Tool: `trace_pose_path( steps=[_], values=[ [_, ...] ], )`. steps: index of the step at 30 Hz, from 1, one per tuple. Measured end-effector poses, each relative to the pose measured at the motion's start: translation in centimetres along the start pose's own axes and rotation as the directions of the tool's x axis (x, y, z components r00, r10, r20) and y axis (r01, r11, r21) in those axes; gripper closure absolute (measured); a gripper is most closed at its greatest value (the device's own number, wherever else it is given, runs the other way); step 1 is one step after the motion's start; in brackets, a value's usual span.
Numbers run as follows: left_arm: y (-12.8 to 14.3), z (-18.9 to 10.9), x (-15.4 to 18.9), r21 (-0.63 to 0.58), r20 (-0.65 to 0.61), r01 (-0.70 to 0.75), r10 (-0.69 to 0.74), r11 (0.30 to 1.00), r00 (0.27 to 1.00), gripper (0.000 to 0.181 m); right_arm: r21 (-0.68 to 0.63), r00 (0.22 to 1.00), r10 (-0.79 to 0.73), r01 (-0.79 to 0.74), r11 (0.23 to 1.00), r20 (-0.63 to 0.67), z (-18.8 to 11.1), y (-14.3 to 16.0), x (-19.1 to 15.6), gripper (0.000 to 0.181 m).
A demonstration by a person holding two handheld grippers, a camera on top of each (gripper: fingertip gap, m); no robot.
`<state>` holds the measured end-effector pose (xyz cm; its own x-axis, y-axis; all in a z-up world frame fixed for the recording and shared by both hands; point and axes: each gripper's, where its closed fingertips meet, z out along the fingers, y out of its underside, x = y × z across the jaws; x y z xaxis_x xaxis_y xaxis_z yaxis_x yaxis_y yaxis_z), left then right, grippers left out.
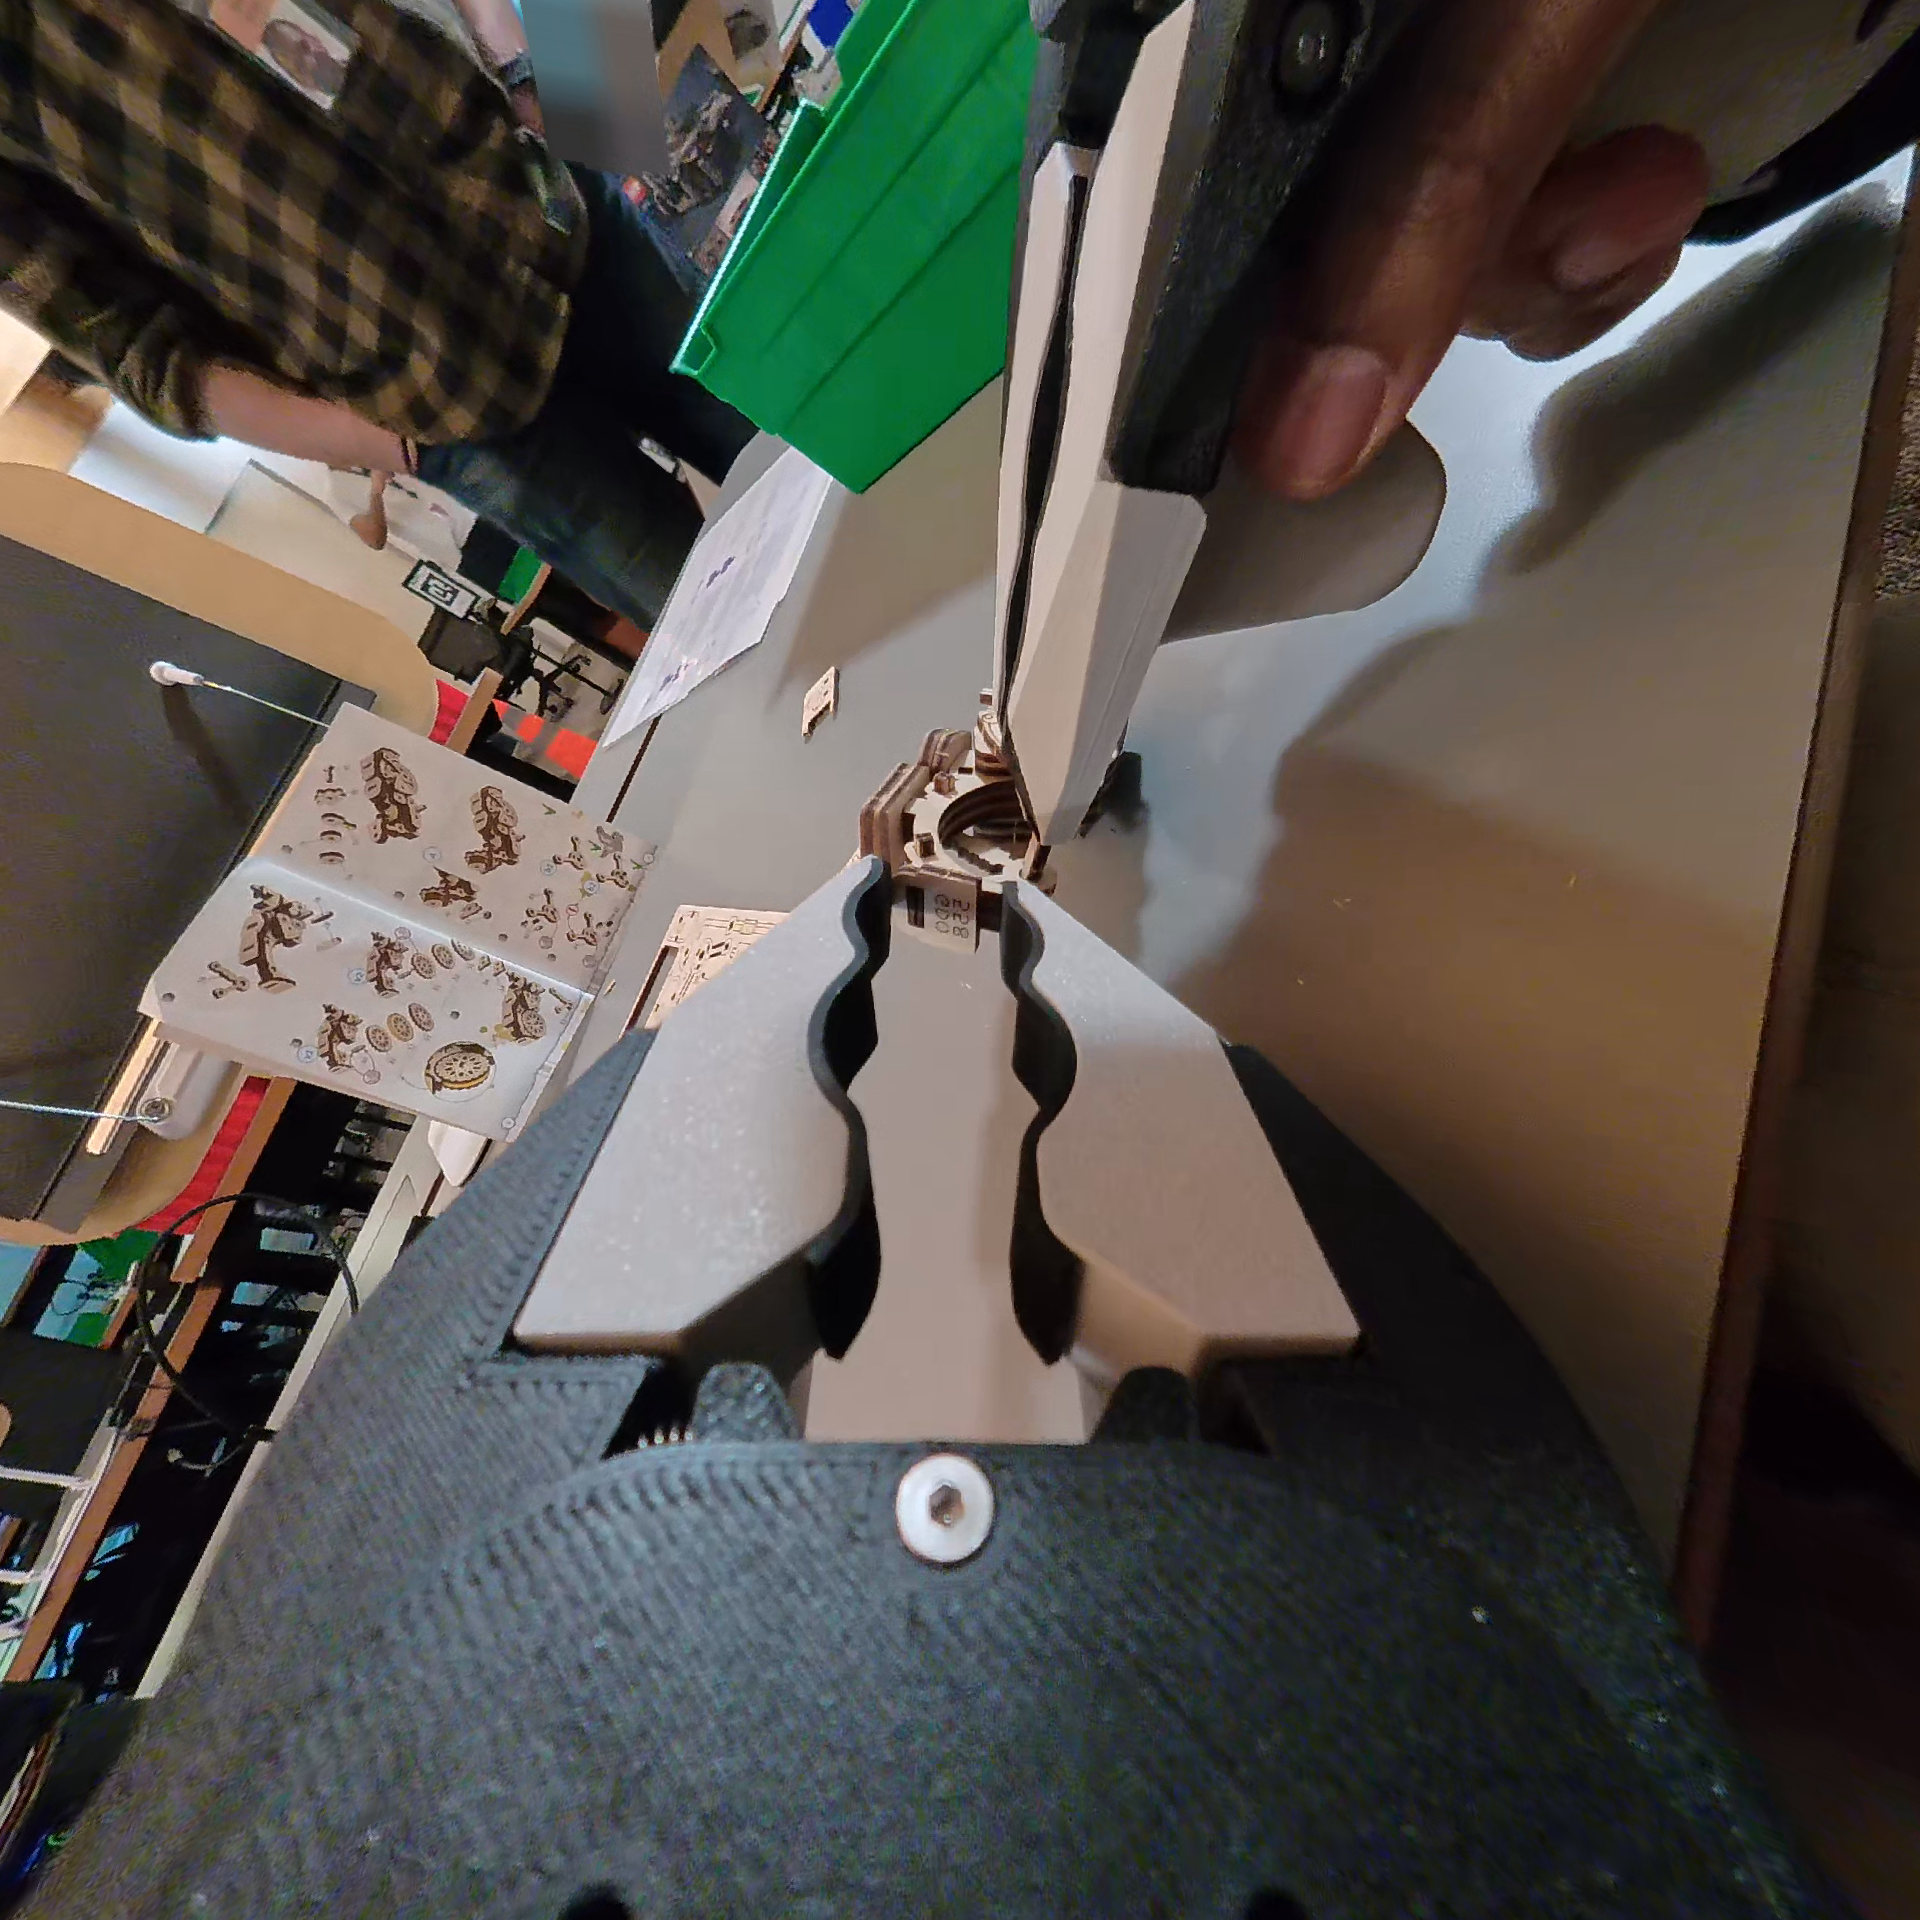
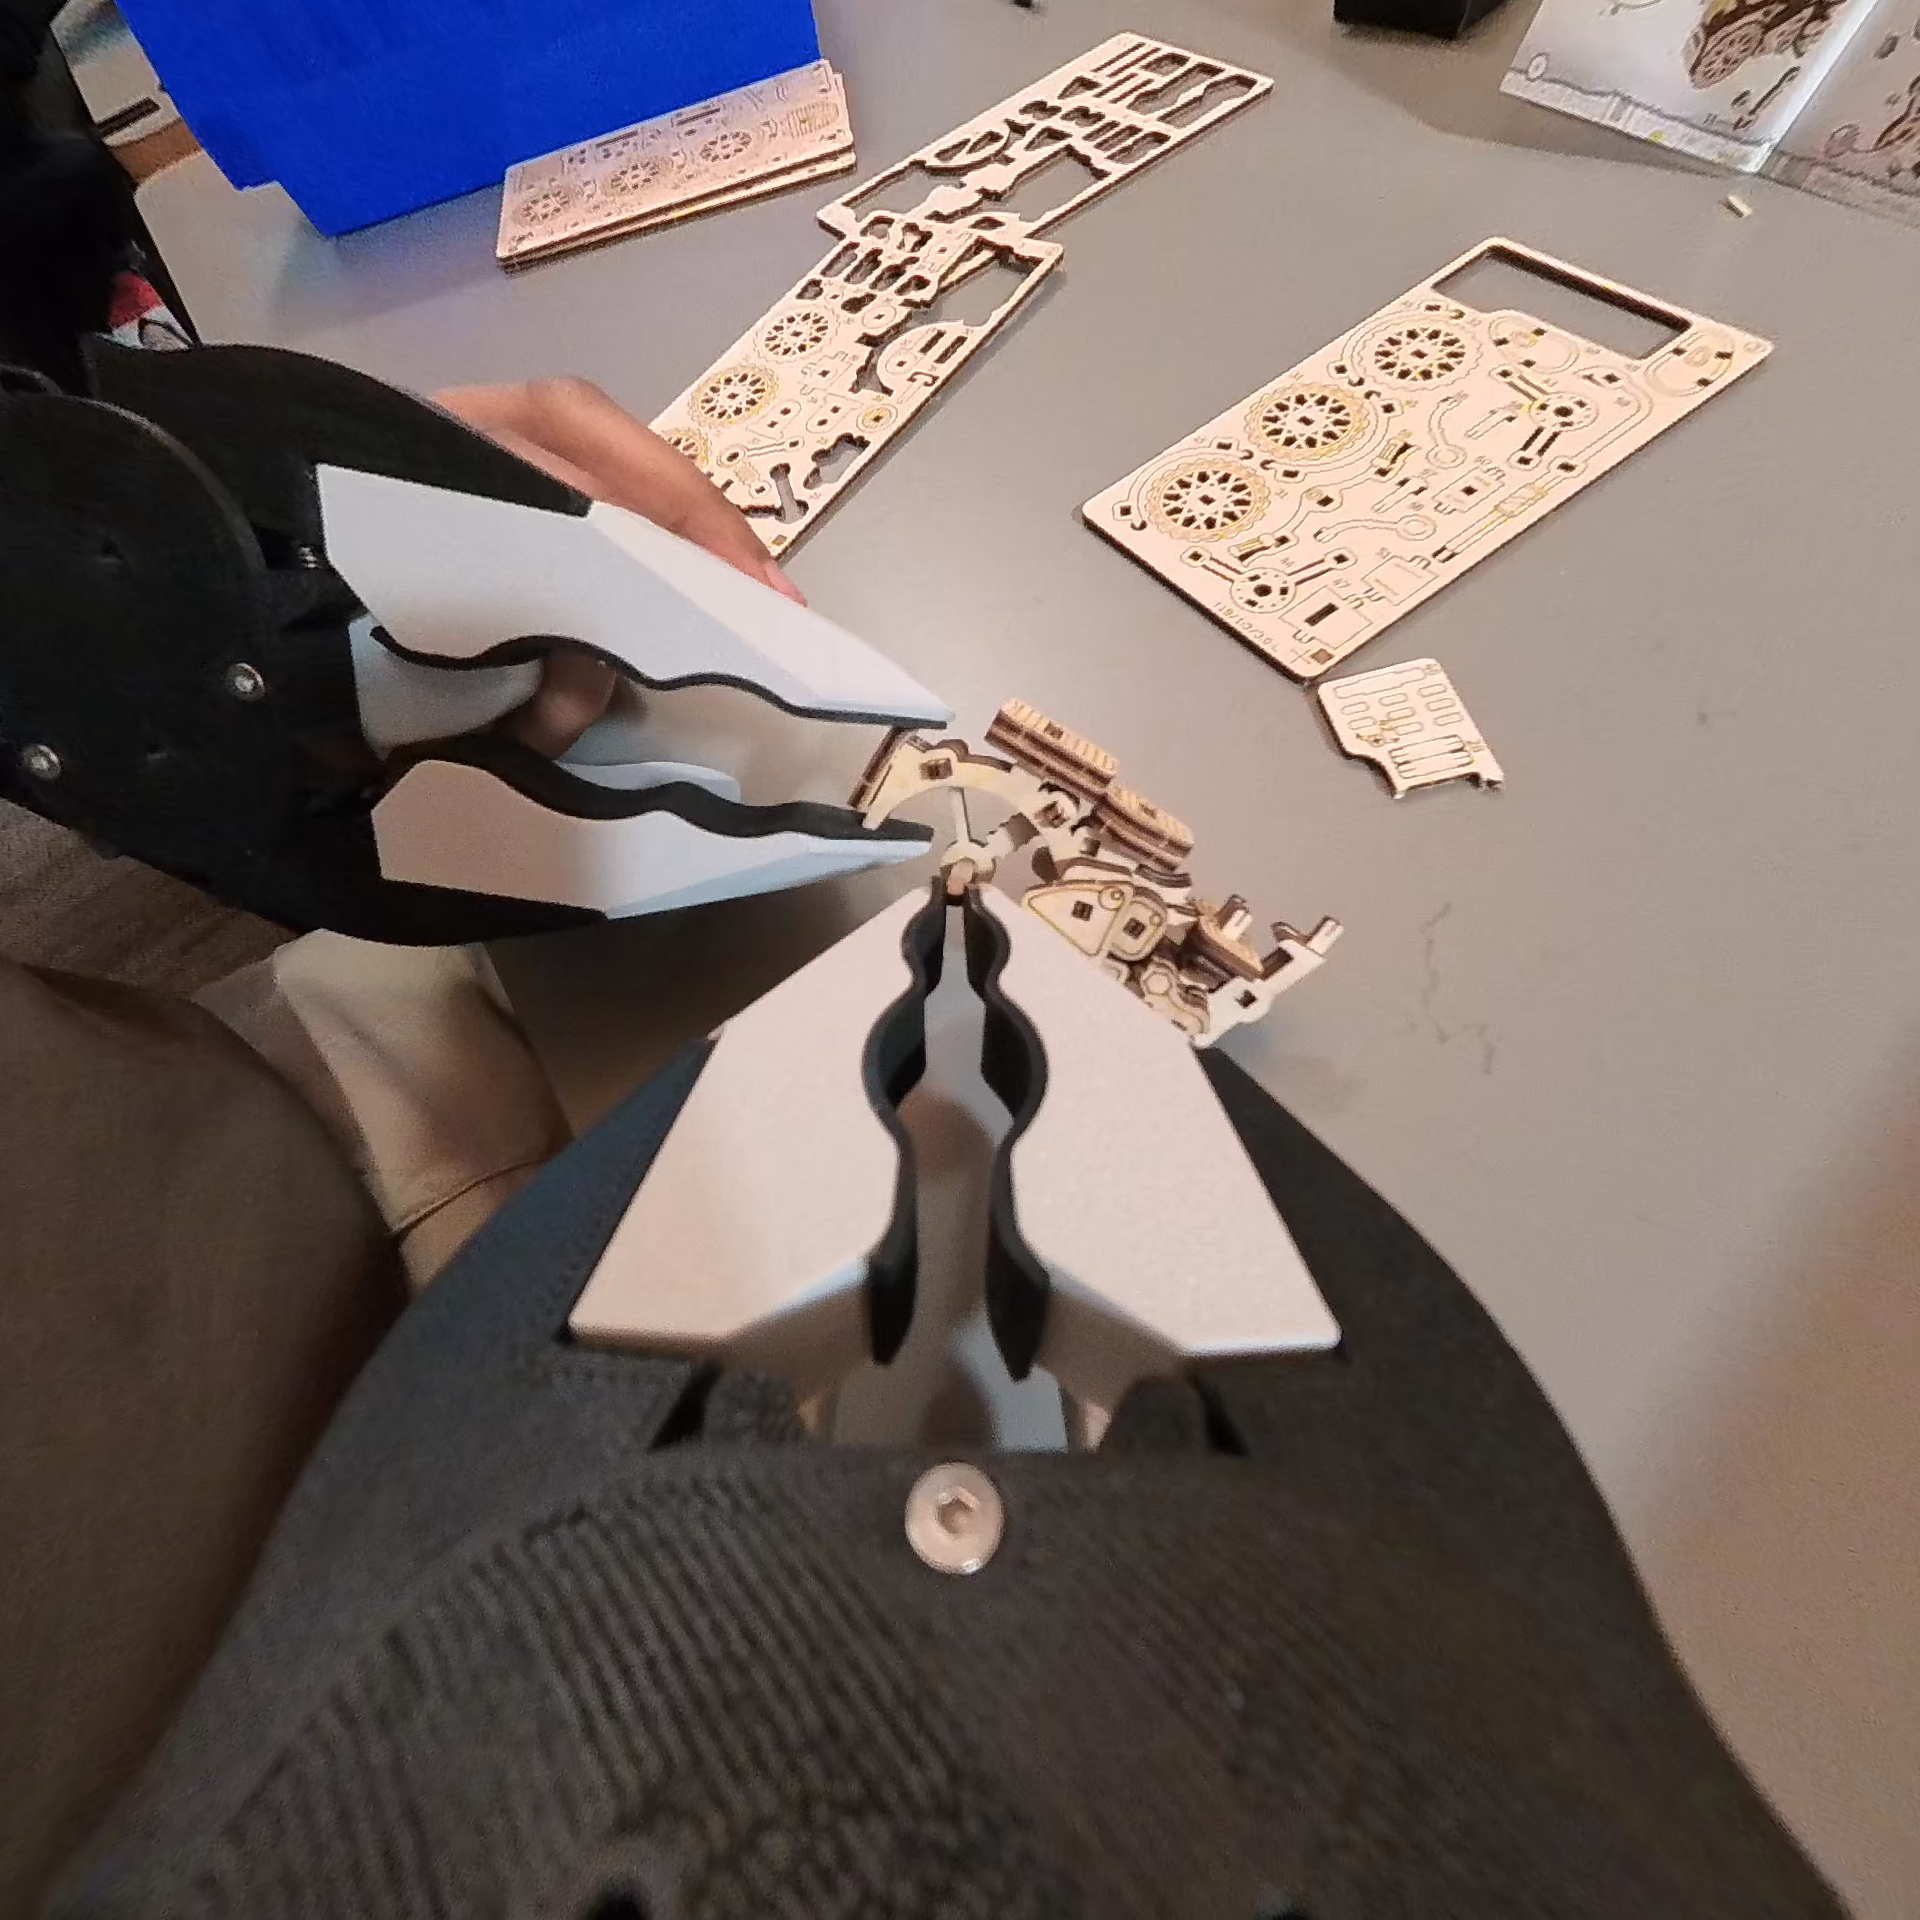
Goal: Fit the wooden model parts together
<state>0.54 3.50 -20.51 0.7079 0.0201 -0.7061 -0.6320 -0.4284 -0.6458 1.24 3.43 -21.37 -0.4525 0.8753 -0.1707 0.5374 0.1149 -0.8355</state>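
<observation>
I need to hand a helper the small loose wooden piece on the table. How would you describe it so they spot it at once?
On the grey table, find the large uncut sheet with the rectangular window at its far end. Just off that sheet's near corner lies the small piece. Unlike the sheets, it is tiny, with rows of short slots and a ragged lower edge.

Wooden model (image 2: 1091, 883) on table (image 2: 1558, 1143), part sheets (image 2: 1423, 457) behind it, booklet (image 1: 405, 925) left

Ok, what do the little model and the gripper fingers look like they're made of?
The model looks like thin laser-cut plywood: pale matte faces, darker layered edges. The gripper fingers look like matte grey plastic, probably 3D printed, with wavy black inner pads, perhaps rubber.
</observation>
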Motion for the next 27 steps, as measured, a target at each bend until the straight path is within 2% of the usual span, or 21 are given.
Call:
trace_pose_path(
  steps=[15, 27],
  values=[
    [-0.11, -0.08, 0.25, 0.012, 0.007, -0.042, 0.042, 0.999, 0.999, 0.162, 0.025, 0.99, 0.139, -0.14, 0.99, 0.027, 0.17, 0.14, 0.27, 0.18],
    [0.1, -0.07, 0.17, 0.006, 0.013, -0.051, 0.051, 0.999, 0.999, 0.161, 0.019, 0.992, 0.125, -0.125, 0.992, 0.013, 0.11, 0.34, 0.35, 0.175]
  ],
)
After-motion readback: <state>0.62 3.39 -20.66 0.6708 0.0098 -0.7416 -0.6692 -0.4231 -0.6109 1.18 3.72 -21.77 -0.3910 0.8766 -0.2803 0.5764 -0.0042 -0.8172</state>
